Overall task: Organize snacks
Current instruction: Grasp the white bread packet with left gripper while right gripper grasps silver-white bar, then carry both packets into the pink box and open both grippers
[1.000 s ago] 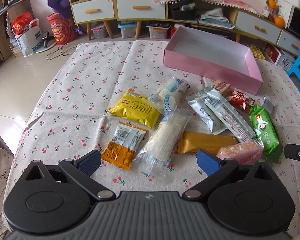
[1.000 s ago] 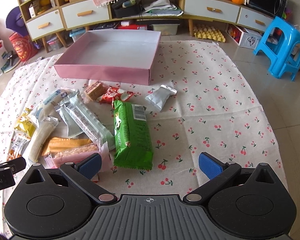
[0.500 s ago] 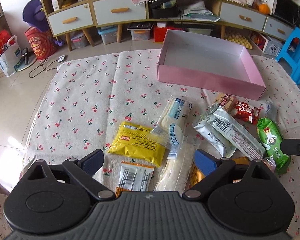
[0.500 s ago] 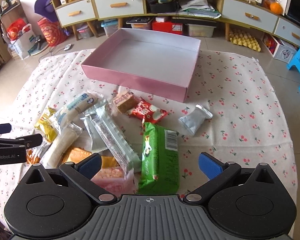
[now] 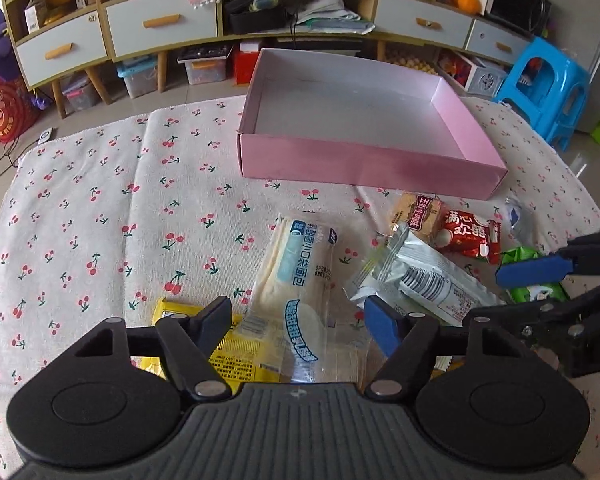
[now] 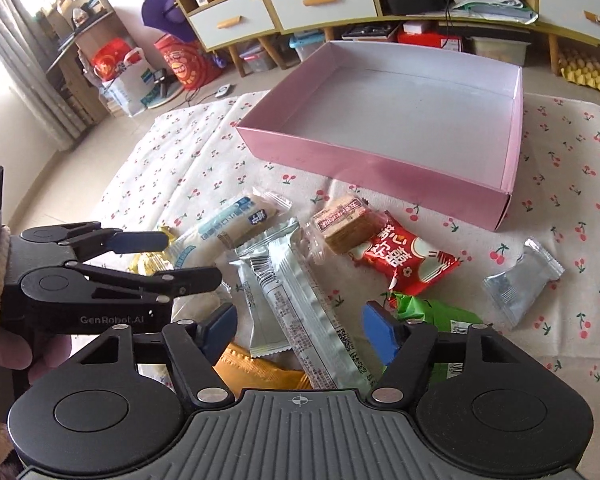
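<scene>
A cherry-print cloth (image 5: 100,208) covers the surface, bare along its left side. The left gripper (image 5: 298,322), jaws just narrowed, straddles a white bread pack (image 5: 296,276) without pressing. The right gripper (image 6: 298,328), likewise narrowing, straddles a silver bar (image 6: 308,312). The pink box (image 5: 364,160) stands beyond.

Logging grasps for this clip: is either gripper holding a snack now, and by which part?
Neither. The left gripper straddles the white bread pack, the right gripper the long silver bar; both were just closing, pads not yet pressing.

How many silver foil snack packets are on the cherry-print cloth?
3: two long silver foil packets overlapping mid-pile, and one small silver foil packet alone at the right. Others may be hidden underneath.
</scene>
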The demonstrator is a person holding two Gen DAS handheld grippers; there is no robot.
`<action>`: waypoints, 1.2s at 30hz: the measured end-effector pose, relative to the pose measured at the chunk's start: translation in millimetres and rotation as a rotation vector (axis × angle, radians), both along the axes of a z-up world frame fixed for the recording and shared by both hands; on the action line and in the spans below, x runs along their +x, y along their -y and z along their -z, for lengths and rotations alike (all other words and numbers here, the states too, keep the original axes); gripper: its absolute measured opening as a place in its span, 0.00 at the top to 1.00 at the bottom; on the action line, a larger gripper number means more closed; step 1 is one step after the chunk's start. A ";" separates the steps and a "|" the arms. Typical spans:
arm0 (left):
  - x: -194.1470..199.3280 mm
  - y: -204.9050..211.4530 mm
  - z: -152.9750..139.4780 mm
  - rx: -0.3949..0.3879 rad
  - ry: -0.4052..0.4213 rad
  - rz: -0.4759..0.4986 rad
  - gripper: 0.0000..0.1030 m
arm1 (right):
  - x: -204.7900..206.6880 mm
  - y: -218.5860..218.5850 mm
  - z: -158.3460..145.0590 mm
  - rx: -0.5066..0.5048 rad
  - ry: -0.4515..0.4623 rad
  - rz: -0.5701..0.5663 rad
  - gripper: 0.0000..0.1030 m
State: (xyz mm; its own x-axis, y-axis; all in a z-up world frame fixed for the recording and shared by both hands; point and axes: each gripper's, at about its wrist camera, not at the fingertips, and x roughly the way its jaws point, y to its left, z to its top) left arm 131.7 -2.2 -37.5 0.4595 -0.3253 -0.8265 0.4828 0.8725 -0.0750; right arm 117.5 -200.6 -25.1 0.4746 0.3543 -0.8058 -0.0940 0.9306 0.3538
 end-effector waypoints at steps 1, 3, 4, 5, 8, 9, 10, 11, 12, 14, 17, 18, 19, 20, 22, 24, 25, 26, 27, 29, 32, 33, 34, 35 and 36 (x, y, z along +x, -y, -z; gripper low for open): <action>3.1 -0.7 0.6 -0.010 -0.008 -0.006 0.37 | 1.2 -1.0 2.7 0.001 -0.009 -0.005 0.43; 8.1 -2.6 1.1 -0.037 -0.026 -0.011 0.44 | 2.9 -3.4 6.6 -0.003 -0.021 -0.015 0.46; 10.0 -2.9 1.6 -0.048 -0.037 -0.012 0.46 | 3.6 -6.4 8.1 -0.016 -0.019 -0.019 0.46; 12.0 -2.8 2.6 -0.054 -0.049 -0.016 0.46 | 3.8 -8.3 8.9 -0.026 -0.018 -0.025 0.45; 14.8 -1.7 5.5 -0.053 -0.060 -0.024 0.47 | 3.7 -10.4 11.1 -0.046 -0.022 -0.033 0.47; 15.7 -1.8 6.1 -0.052 -0.065 -0.030 0.47 | 3.4 -11.1 11.8 -0.058 -0.022 -0.034 0.49; 17.2 -2.6 6.9 -0.054 -0.072 -0.039 0.47 | 3.0 -12.5 12.1 -0.075 -0.020 -0.038 0.50; 18.1 -3.5 7.4 -0.059 -0.079 -0.047 0.47 | 3.2 -13.7 13.1 -0.088 -0.018 -0.043 0.51; 18.6 -4.2 7.8 -0.064 -0.086 -0.054 0.48 | 2.5 -14.9 13.0 -0.097 -0.017 -0.047 0.51; 19.1 -4.8 8.4 -0.069 -0.096 -0.062 0.51 | 2.5 -17.1 14.2 -0.120 -0.016 -0.053 0.55; 18.2 -3.7 8.5 -0.063 -0.098 -0.063 0.58 | 1.7 -20.2 15.5 -0.162 -0.010 -0.062 0.62; 17.6 -3.4 8.0 -0.059 -0.094 -0.065 0.64 | 1.3 -20.5 15.7 -0.166 -0.007 -0.063 0.63; 17.3 -3.3 7.3 -0.058 -0.091 -0.069 0.65 | 0.8 -20.7 15.4 -0.169 -0.006 -0.062 0.64; 16.7 -3.9 6.2 -0.057 -0.091 -0.081 0.66 | 1.0 -20.6 15.1 -0.167 -0.008 -0.057 0.64; 16.8 -3.9 4.3 -0.060 -0.095 -0.097 0.68 | 1.1 -18.6 13.9 -0.153 -0.014 -0.042 0.66; 16.4 -5.0 2.0 -0.065 -0.093 -0.102 0.72 | 2.3 -15.6 12.6 -0.124 -0.020 -0.028 0.68; 16.1 -6.2 1.1 -0.067 -0.092 -0.104 0.74 | 2.4 -13.8 11.0 -0.107 -0.021 -0.022 0.69; 16.0 -7.1 -0.5 -0.071 -0.090 -0.107 0.75 | 2.5 -12.3 9.0 -0.090 -0.020 -0.015 0.69; 15.8 -8.2 -2.3 -0.076 -0.088 -0.108 0.76 | 2.3 -10.3 6.6 -0.073 -0.019 -0.009 0.70; 14.6 -9.6 -6.3 -0.083 -0.074 -0.111 0.76 | 1.9 -6.4 0.9 -0.040 -0.011 0.005 0.70; 13.3 -11.1 -12.6 -0.100 -0.054 -0.111 0.76 | 1.0 -0.2 -9.4 0.018 0.004 0.033 0.70; 13.1 -10.8 -14.4 -0.105 -0.048 -0.109 0.77 | 1.0 1.8 -12.0 0.034 0.007 0.043 0.70; 12.9 -10.8 -16.6 -0.110 -0.041 -0.107 0.77 | 0.9 3.8 -14.7 0.049 0.010 0.055 0.70; 11.9 -10.1 -19.0 -0.115 -0.032 -0.108 0.77 | 1.8 6.5 -18.0 0.066 0.013 0.071 0.70; 11.5 -10.2 -22.0 -0.123 -0.025 -0.110 0.77 | 2.3 9.1 -21.6 0.080 0.018 0.087 0.70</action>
State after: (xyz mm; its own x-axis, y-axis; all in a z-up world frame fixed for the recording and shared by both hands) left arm 143.2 7.9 -15.5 0.4780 -0.3733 -0.7951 0.3811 0.9037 -0.1952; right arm 119.8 -209.7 -3.5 0.5202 0.3737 -0.7680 -0.0206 0.9044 0.4261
